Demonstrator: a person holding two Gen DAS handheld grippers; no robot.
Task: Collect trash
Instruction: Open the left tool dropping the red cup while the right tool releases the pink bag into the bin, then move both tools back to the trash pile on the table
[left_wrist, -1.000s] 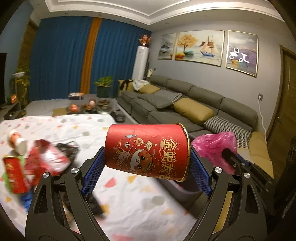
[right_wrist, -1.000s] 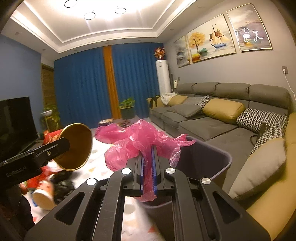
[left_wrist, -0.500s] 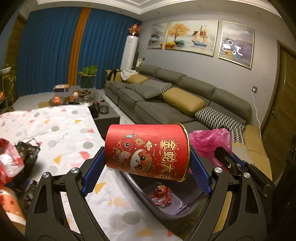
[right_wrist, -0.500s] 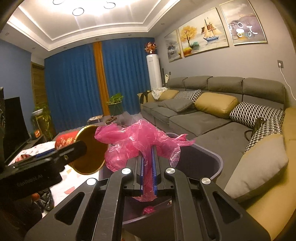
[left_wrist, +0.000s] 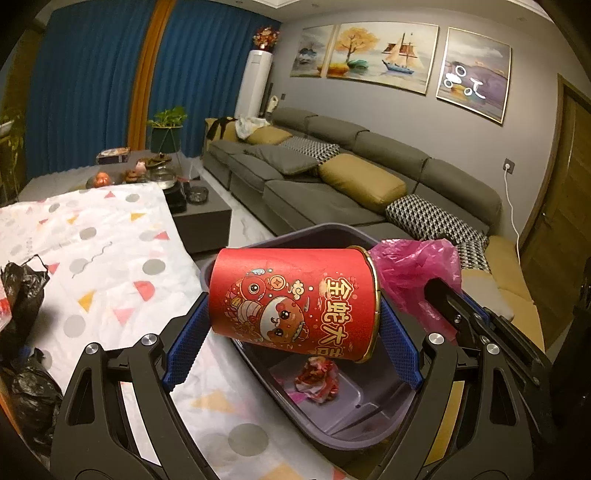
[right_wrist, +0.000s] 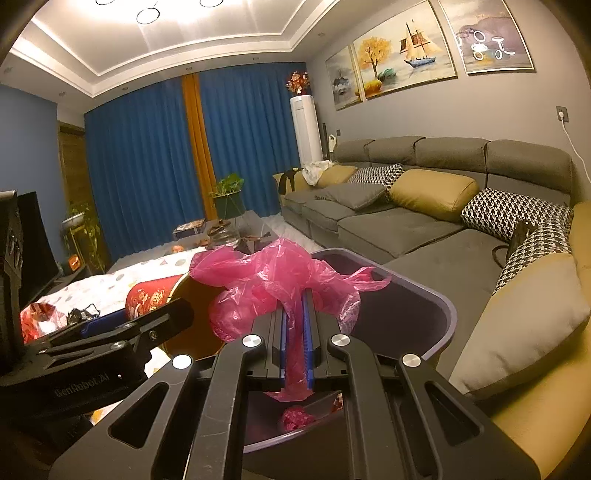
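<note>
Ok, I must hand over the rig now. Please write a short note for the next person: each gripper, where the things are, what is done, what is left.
Left gripper: shut on the red can, held sideways over the bin.
Right gripper: shut on the pink bag, also over the bin.
Bin: stands between the table and the sofa; crumpled wrappers already lie inside.
Done: both items carried to the bin.
Left: release can and bag into it, then probably collect the black bags on the table's left side.
</note>
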